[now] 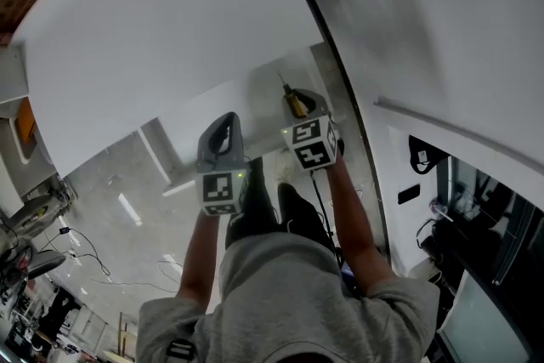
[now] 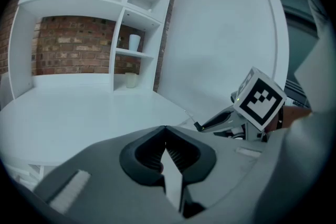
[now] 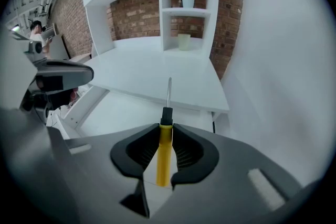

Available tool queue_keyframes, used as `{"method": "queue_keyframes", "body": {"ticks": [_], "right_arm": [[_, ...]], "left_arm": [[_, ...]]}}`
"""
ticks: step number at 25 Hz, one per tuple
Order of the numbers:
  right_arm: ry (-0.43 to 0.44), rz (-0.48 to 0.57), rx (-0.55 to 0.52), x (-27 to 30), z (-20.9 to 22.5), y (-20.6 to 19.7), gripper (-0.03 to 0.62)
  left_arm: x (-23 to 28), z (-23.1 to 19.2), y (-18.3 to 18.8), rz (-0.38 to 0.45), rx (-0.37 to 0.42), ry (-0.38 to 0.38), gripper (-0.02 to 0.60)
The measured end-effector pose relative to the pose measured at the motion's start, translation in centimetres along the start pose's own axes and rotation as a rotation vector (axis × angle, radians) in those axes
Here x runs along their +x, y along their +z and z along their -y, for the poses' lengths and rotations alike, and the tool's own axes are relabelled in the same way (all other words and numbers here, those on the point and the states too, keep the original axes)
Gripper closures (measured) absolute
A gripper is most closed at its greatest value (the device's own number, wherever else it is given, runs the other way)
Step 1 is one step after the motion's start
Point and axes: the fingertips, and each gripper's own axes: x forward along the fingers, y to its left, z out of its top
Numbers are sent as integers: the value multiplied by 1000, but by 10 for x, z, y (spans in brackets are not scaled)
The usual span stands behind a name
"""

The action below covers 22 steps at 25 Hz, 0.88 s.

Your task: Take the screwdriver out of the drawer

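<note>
Yellow-handled screwdriver (image 3: 165, 140) sits clamped in the right tool (image 3: 166, 131), held clear above the drawer (image 3: 126, 113); left tool (image 2: 166, 138) is pinched together, empty. Looks about done.
</note>
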Motion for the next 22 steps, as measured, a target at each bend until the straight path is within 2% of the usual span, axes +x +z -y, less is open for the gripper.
{"method": "queue_keyframes", "body": {"ticks": [11, 19, 22], "right_arm": [[-23, 236, 53, -117, -1, 31, 511], [-27, 378, 57, -190, -5, 34, 511], [-39, 422, 47, -214, -7, 32, 511]], "left_arm": [[-50, 38, 58, 124, 96, 15, 569], [-99, 58, 87, 188, 60, 70, 569], [-118, 62, 96, 223, 98, 96, 569]]}}
